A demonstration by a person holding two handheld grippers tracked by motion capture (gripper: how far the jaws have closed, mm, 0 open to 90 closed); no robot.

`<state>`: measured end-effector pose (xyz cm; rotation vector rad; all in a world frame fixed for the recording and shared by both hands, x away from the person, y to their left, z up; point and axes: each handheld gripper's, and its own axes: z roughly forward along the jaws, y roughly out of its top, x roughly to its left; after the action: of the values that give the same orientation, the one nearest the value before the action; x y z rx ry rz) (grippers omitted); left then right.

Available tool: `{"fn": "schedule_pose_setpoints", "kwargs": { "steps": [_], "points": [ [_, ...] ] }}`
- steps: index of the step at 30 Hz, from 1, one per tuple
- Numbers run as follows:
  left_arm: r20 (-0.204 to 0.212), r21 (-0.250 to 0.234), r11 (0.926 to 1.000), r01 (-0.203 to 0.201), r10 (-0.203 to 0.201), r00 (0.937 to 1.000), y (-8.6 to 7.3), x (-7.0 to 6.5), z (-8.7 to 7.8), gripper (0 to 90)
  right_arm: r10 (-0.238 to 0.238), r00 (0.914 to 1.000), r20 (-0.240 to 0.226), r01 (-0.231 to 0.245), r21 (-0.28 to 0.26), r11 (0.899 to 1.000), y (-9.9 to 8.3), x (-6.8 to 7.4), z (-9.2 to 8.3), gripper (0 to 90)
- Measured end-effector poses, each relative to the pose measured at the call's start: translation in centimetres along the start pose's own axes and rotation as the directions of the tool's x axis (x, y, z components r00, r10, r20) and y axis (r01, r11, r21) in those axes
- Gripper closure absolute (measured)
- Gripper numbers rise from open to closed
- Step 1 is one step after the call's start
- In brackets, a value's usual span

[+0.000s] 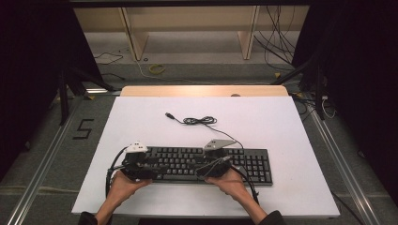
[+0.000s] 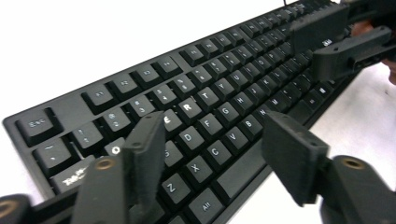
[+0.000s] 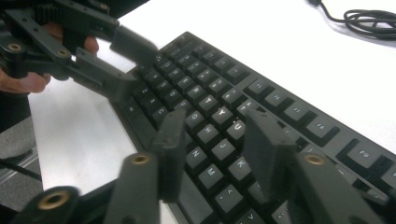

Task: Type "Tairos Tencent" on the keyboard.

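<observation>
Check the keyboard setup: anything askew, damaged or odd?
Nothing damaged. The keyboard lies flat and square to the table, no keys visibly missing. Only oddity: its cable lies loosely bundled behind it, USB plug unplugged on the table. Left gripper and right gripper hover open over the keys.

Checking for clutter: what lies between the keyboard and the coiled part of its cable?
In the high view, only bare white table between the keyboard and the cable coil.
</observation>
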<state>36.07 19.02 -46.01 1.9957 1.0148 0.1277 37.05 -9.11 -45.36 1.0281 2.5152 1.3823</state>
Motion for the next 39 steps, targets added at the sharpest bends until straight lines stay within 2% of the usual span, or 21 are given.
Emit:
{"fn": "schedule_pose_setpoints", "kwargs": {
  "steps": [8, 13, 17, 23, 33, 36, 38, 39],
  "points": [
    [0.019, 0.017, 0.9998, -0.008, 0.008, 0.9998, 0.1, -0.1, 0.3, 53.2, -0.003, 1.0000, 0.001, 0.003, -0.002, 1.000, 0.2, -0.2, -0.5, 47.5],
    [0.025, 0.031, 0.9994, -0.014, 0.014, 0.9996, 0.2, -0.1, 0.5, 61.6, 0.003, 1.0000, 0.000, -0.003, -0.005, 1.000, 0.3, -0.3, -0.6, 44.0],
    [0.027, 0.047, 0.9982, -0.037, 0.036, 0.9990, 0.2, -0.5, 0.9, 68.2, 0.003, 1.0000, 0.003, -0.003, -0.001, 1.000, 0.4, -0.3, -0.6, 41.7],
    [0.014, 0.091, 0.9923, -0.084, 0.083, 0.9964, 0.3, -0.8, 2.0, 79.3, -0.004, 0.9999, 0.012, 0.004, 0.001, 1.000, 0.4, -0.2, -0.5, 39.8],
    [-0.005, 0.129, 0.9855, -0.110, 0.112, 0.9937, 0.2, -1.0, 2.6, 88.9, -0.005, 0.9999, 0.016, 0.005, -0.002, 1.000, 0.4, -0.2, -0.6, 39.4],
    [-0.005, 0.136, 0.9846, -0.109, 0.111, 0.9938, 0.1, -1.0, 2.8, 89.3, -0.004, 0.9998, 0.017, 0.004, -0.002, 1.000, 0.4, -0.2, -0.6, 39.1],
    [-0.019, 0.158, 0.9798, -0.123, 0.128, 0.9916, 0.1, -1.0, 2.9, 89.4, -0.003, 0.9998, 0.017, 0.004, -0.002, 1.000, 0.5, -0.2, -0.6, 39.1],
    [-0.016, 0.153, 0.9807, -0.121, 0.125, 0.9920, 0.0, -1.1, 3.0, 89.5, -0.004, 0.9998, 0.019, 0.004, -0.002, 1.000, 0.5, -0.2, -0.6, 39.1]
  ]
}}
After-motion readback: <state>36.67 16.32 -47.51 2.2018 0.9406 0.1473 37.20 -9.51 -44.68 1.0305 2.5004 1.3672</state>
